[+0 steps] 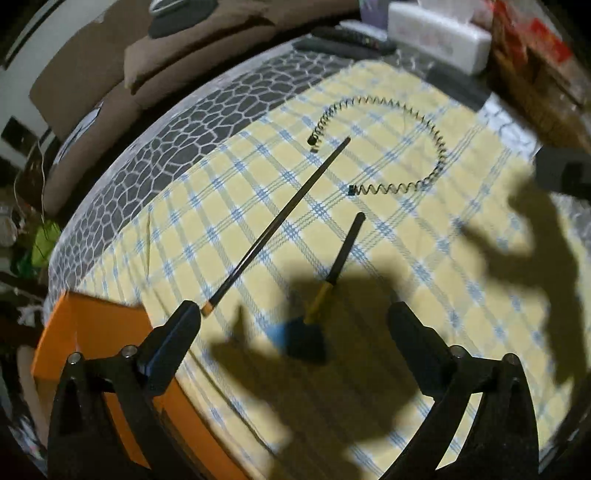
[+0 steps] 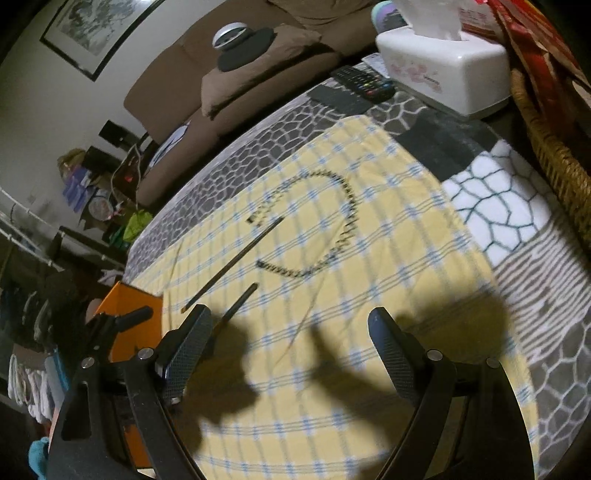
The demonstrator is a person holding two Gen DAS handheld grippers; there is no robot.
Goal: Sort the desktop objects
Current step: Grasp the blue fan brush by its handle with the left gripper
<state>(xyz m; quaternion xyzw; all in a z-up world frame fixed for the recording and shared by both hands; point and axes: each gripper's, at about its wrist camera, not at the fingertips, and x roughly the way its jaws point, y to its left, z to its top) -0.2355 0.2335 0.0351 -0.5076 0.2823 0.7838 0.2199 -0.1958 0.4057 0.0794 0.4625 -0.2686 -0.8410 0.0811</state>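
Note:
A yellow checked cloth (image 1: pixel 461 295) (image 2: pixel 369 258) holds three items. A black spiral headband (image 1: pixel 439 147) (image 2: pixel 351 206) lies curved at the far side. A long thin dark stick (image 1: pixel 280 218) (image 2: pixel 236 258) with an orange end lies diagonally beside it. Nearer lies a brush (image 1: pixel 345 247) (image 2: pixel 242 299) with a black handle, yellow collar and blue head in shadow. My left gripper (image 1: pixel 293 308) hangs open above the brush head, its left finger near the stick's orange end. My right gripper (image 2: pixel 290 312) is open over bare cloth, with nothing between its fingers.
An orange box (image 1: pixel 96 321) (image 2: pixel 129 299) sits at the cloth's near left corner. At the back stand a white tissue box (image 1: pixel 439 33) (image 2: pixel 443 62) and remotes (image 2: pixel 364 83). A wicker basket (image 2: pixel 554 147) is on the right, and a brown sofa (image 2: pixel 258 55) lies beyond the table.

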